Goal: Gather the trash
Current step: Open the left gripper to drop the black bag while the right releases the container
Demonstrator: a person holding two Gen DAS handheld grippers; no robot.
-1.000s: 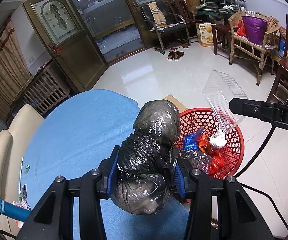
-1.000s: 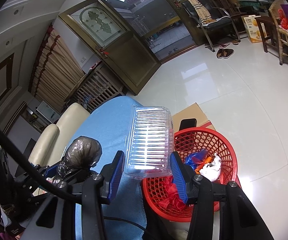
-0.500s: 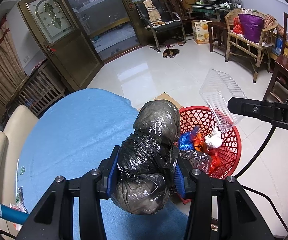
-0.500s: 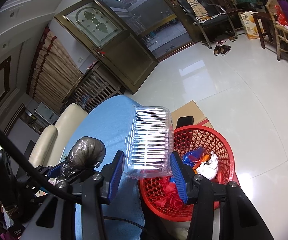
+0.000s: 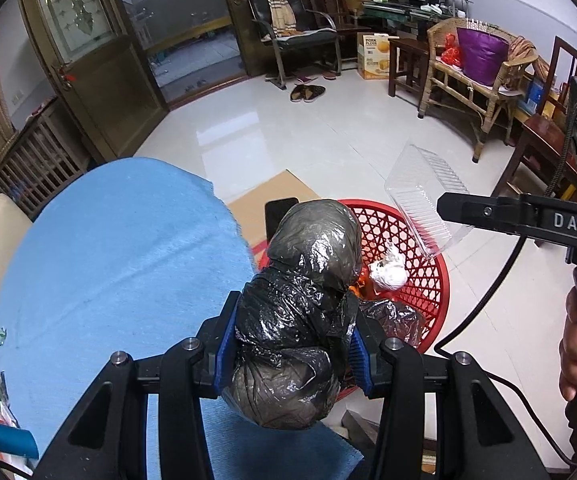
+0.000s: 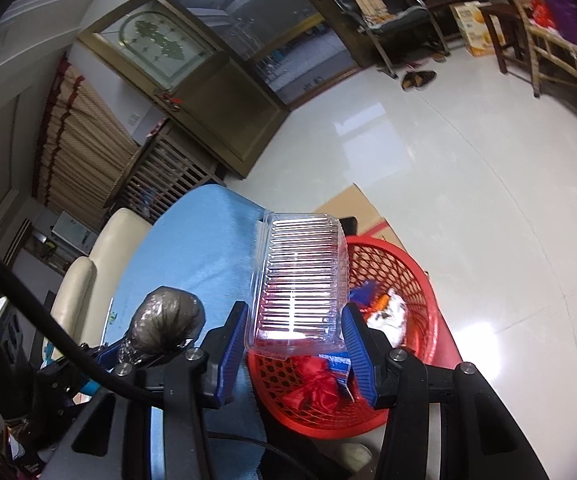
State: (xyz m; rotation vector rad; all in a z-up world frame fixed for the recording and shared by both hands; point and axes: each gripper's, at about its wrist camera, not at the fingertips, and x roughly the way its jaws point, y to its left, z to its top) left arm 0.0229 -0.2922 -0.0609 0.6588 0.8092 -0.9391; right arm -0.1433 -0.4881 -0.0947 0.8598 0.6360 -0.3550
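Both loads up, basket not yet fed. My left hand-held gripper [image 5: 290,350] is clamped on a knotted black bag [image 5: 300,312], pads biting its lower bulge, the upper lobe standing free above them. My right hand-held gripper [image 6: 294,350] holds a clear plastic tray [image 6: 300,280] by its near end, the ribbed length sticking out away from me over the red basket [image 6: 408,280].

The basket sits on the floor just off the right edge of the blue-covered counter [image 5: 108,260], already carrying scraps: a white wad [image 5: 386,274], red and blue wrappers.

Judgement for the drop:
- The tray looks to be over the opening, so I would let it go first; light and springy, it could bounce off the rim, so lower it close before spreading the pads.
- The bag seems to hang over the counter's edge and the basket's near rim. Carry it further right, over the middle, before releasing.
- The bag is soft; it may cling to a pad, so open fully.
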